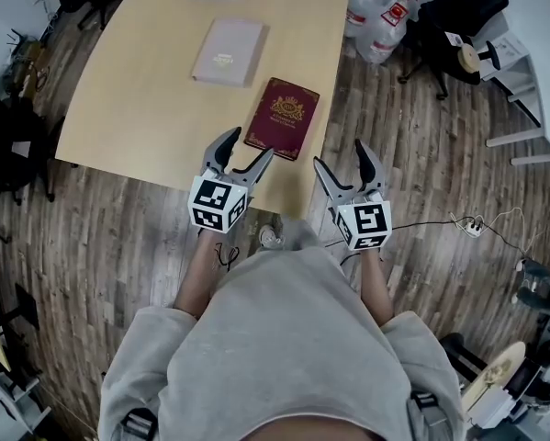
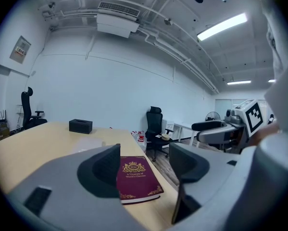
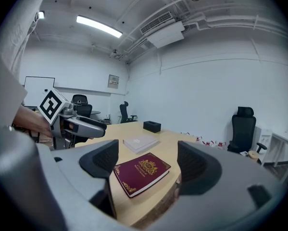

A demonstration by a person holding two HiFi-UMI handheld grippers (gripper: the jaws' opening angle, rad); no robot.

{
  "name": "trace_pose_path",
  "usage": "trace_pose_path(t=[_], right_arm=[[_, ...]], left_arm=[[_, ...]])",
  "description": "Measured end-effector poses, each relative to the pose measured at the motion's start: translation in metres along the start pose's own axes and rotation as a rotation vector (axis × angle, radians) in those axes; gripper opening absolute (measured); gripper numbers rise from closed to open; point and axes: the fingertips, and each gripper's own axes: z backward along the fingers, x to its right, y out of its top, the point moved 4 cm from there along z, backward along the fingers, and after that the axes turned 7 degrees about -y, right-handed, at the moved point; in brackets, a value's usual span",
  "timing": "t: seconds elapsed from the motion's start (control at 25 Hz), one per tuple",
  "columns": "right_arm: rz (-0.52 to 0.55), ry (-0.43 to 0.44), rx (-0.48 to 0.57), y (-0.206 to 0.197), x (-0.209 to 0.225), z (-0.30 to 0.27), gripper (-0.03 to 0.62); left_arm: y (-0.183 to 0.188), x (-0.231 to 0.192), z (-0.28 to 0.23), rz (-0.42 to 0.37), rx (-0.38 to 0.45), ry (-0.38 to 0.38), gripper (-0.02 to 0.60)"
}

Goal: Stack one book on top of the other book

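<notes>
Maroon book [image 1: 284, 116] just ahead of the left hand-held gripper [image 1: 252, 145] and right hand-held gripper [image 1: 341, 154], both spread wide and empty.

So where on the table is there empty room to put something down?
The table is barest on its left half, between its left edge and the pale book. A smaller patch sits right of the pale book, beyond the maroon book. The near right corner is crowded: the maroon book, with the left gripper and right gripper close by.
</notes>
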Motion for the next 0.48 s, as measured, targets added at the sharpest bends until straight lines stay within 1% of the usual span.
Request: trace_pose_path(t=[0.28,0.48], right_arm=[[-0.009,0.013,-0.003,-0.001,0.01,-0.024,0.367],[-0.024,0.04,-0.006,-0.003,0.025,-0.049,0.367]], left_arm=[[0.002,-0.015,-0.021,0.005,-0.015,0.01,0.325],[0.006,-0.026,-0.041,0.002,-0.03,0.037,0.325]])
